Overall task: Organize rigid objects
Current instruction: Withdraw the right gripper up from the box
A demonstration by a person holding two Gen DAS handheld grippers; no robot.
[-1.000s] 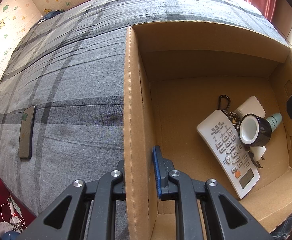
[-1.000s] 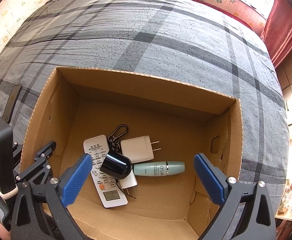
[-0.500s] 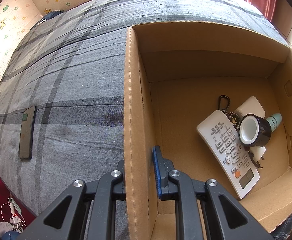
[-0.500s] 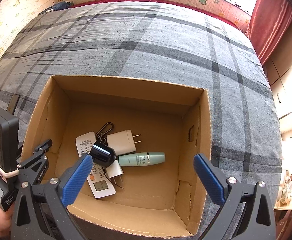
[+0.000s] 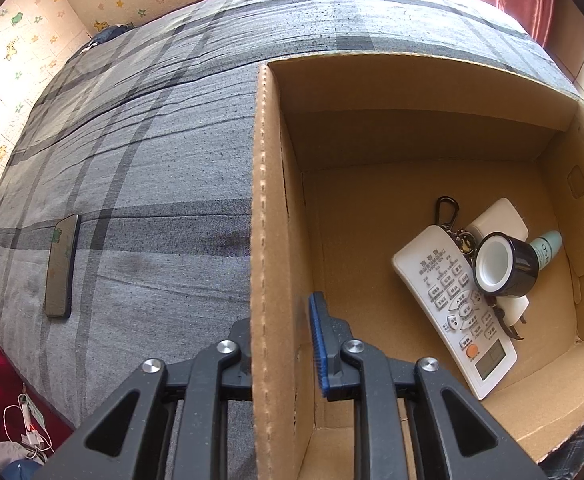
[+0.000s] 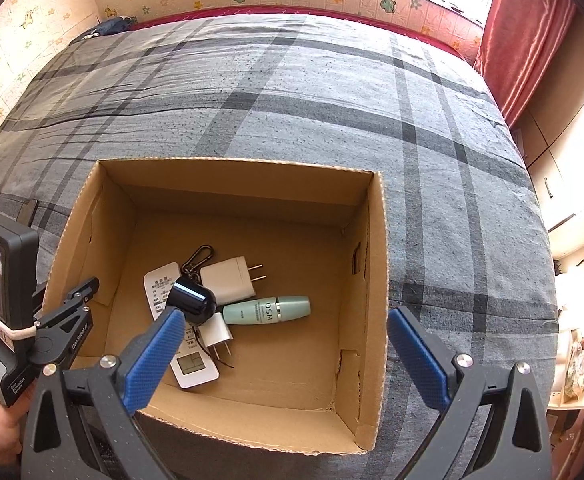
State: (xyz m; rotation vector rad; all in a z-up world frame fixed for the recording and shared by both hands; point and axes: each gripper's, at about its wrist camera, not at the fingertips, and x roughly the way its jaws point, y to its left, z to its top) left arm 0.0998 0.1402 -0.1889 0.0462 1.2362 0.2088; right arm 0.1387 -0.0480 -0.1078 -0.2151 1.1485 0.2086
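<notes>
Cardboard box: brown, open-topped, small items inside.

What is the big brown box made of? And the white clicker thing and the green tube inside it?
The box looks like plain matte cardboard: brown, with a wavy, ridged cut edge along the top of its walls. The remote seems hard white plastic, slightly glossy, with small raised buttons that may be rubber. The green tube looks like smooth plastic with a soft sheen and a shiny silvery band, perhaps metal.

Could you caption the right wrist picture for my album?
Open blue-padded right tool above brown cardboard box holding white remote, chargers, green bottle.
</notes>
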